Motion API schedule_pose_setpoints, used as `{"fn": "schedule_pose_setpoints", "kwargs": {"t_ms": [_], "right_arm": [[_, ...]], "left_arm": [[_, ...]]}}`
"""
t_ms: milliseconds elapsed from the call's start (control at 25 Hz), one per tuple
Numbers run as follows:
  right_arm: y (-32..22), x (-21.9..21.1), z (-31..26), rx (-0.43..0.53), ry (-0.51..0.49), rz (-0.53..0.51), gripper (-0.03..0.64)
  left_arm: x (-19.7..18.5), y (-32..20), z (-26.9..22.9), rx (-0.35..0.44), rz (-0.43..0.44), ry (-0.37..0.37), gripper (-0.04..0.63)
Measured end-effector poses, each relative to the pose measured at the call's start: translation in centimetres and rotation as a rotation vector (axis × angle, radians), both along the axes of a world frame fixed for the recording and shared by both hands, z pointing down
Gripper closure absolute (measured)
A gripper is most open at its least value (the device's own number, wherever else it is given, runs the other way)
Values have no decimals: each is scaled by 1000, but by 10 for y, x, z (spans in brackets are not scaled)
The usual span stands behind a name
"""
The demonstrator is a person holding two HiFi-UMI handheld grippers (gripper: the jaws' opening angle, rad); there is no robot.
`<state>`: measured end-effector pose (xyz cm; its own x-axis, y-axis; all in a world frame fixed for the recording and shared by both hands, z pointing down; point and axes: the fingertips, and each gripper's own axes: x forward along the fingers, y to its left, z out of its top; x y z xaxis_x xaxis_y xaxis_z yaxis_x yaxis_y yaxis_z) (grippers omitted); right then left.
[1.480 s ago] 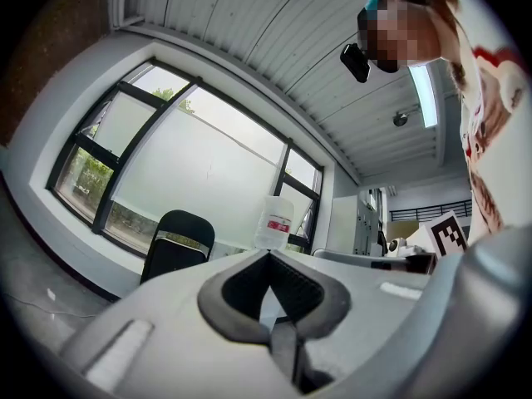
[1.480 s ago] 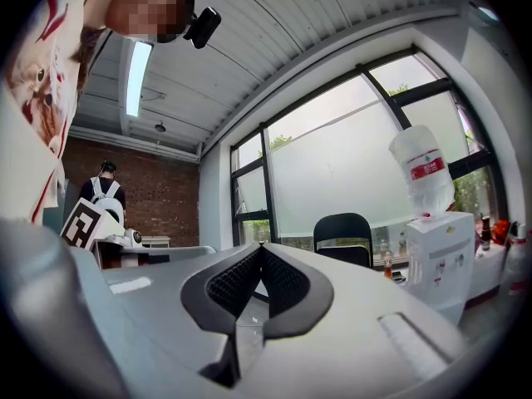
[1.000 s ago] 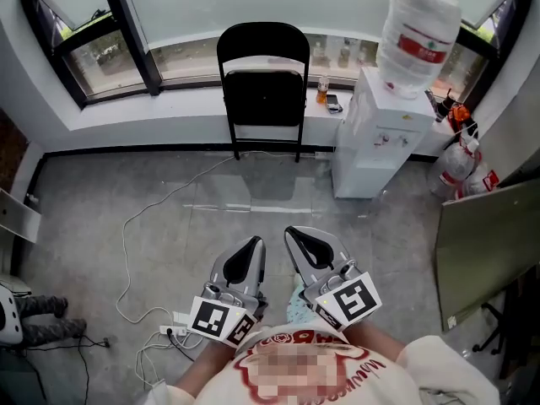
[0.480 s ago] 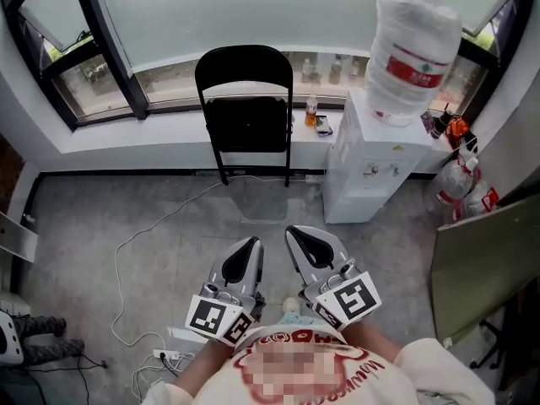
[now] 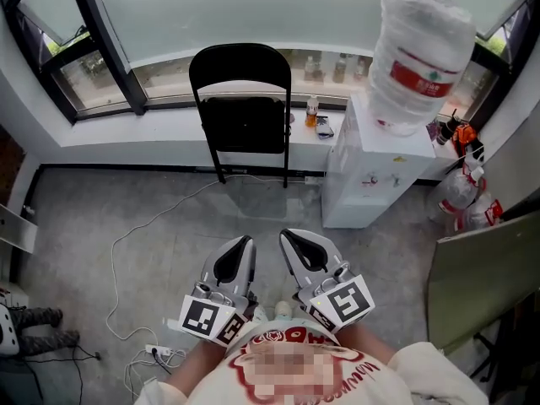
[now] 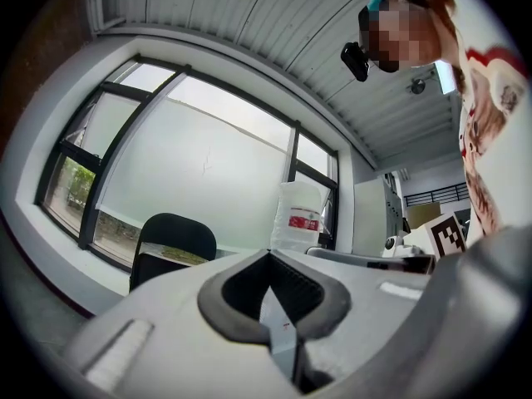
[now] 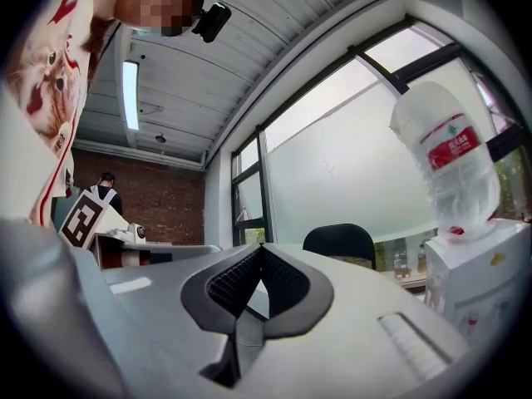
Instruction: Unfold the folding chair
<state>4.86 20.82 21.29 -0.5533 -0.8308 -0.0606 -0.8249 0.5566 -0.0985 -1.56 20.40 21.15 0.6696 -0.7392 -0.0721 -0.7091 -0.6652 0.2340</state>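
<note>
Left gripper [image 5: 240, 241] and right gripper [image 5: 291, 234] are closed, empty. Straight ahead and well apart, the chair [image 5: 245, 112] stands upright, apparently folded, left of the water dispenser [image 5: 367, 171], more in line with the left gripper.

An office: water dispenser [image 5: 363, 163] beside big windows [image 5: 211, 11].
</note>
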Motion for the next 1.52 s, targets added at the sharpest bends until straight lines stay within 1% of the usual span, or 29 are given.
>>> {"fn": "schedule_pose_setpoints", "kwargs": {"t_ms": [280, 360, 480, 640, 800, 1120, 1320, 1520], "right_arm": [[-34, 1, 3, 0, 21, -8, 591], [-45, 3, 4, -3, 36, 2, 591], [-68, 7, 2, 5, 49, 23, 591], [-111, 11, 2, 13, 64, 54, 591], [-165, 9, 10, -5, 76, 79, 591], [-275, 4, 0, -8, 60, 121, 591], [-321, -2, 4, -25, 64, 142, 591], [-353, 2, 8, -30, 67, 181, 591]], "left_arm": [[-4, -33, 7, -13, -14, 16, 592], [-3, -48, 7, -16, -7, 30, 592], [2, -73, 2, 3, 15, 39, 592], [6, -119, 2, 21, 37, 45, 592], [10, -175, 7, 10, 78, 53, 592], [2, -285, 2, -2, 112, 60, 592], [-2, -332, 5, -16, 136, 61, 592], [-2, -366, 8, -18, 156, 63, 592]]}}
